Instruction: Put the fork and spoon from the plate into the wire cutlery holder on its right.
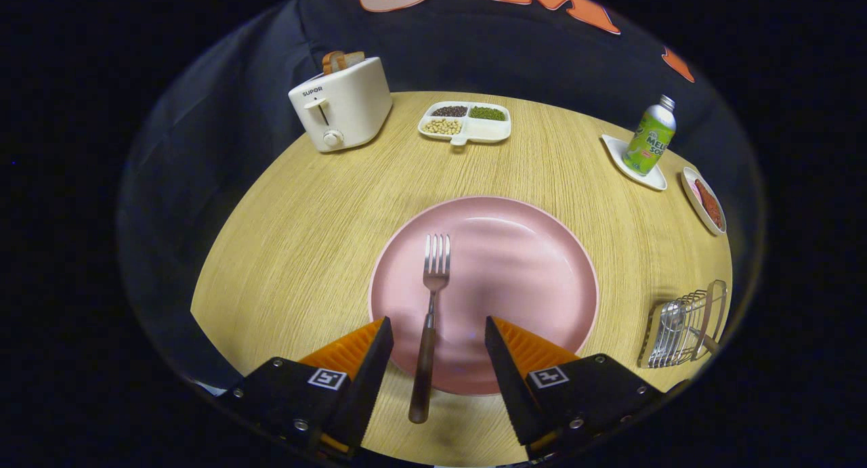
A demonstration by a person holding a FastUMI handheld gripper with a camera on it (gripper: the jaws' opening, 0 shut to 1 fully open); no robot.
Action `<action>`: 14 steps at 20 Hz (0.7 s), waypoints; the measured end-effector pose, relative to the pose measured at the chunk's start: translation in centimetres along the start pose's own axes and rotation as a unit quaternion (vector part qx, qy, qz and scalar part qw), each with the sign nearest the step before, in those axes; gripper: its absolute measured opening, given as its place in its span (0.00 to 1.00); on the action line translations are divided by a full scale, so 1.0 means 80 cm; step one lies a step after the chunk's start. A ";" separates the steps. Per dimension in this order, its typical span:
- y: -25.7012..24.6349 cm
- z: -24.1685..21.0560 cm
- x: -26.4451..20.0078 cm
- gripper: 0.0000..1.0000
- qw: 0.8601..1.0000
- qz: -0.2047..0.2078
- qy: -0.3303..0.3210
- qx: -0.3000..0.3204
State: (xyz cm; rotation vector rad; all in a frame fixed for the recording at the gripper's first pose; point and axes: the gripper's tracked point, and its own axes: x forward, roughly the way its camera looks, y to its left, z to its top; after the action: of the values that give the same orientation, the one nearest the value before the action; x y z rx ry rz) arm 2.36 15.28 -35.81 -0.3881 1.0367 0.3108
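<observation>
A pink plate [528,265] lies in the middle of the round wooden table. A metal fork [429,319] with a dark handle rests on the plate's left part, tines pointing away and handle end hanging over the near rim. My gripper [439,336] is open, its fingers standing either side of the fork's handle without touching it. The wire cutlery holder [684,326] stands to the right of the plate, and something shiny, perhaps a spoon, sits inside it.
A white toaster [342,102] with bread stands at the far left. A divided dish of beans [465,121] sits at the back. A green bottle [650,137] on a white tray and a small dish of red food [706,200] are at the far right.
</observation>
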 end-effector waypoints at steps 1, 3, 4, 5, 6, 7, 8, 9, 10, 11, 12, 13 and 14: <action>0.001 -0.001 0.003 0.80 1.000 0.001 0.003 0.002; 0.001 -0.004 0.006 0.74 1.000 0.000 0.011 0.003; 0.002 -0.004 0.008 0.73 1.000 0.001 0.011 0.003; 0.004 -0.005 0.011 0.72 1.000 0.000 0.013 0.000; 0.004 -0.008 0.013 0.69 1.000 -0.001 0.018 -0.003; 0.007 -0.014 0.016 0.66 1.000 -0.002 0.028 -0.007; 0.008 -0.018 0.018 0.64 0.999 -0.003 0.034 -0.011; 0.008 -0.018 0.022 0.59 0.999 -0.006 0.033 -0.011; 0.007 -0.012 0.026 0.44 0.999 -0.009 0.027 -0.018; 0.014 -0.021 0.025 0.36 0.999 0.000 0.036 -0.025; 0.017 -0.026 0.029 0.35 0.999 0.008 0.043 -0.025; 0.017 -0.029 0.030 0.31 0.998 0.008 0.052 -0.030; 0.015 -0.034 0.028 0.17 0.997 0.009 0.062 -0.033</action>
State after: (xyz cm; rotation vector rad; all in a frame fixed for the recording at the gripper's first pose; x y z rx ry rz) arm 0.81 15.24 -39.20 -0.4628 1.1537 0.3407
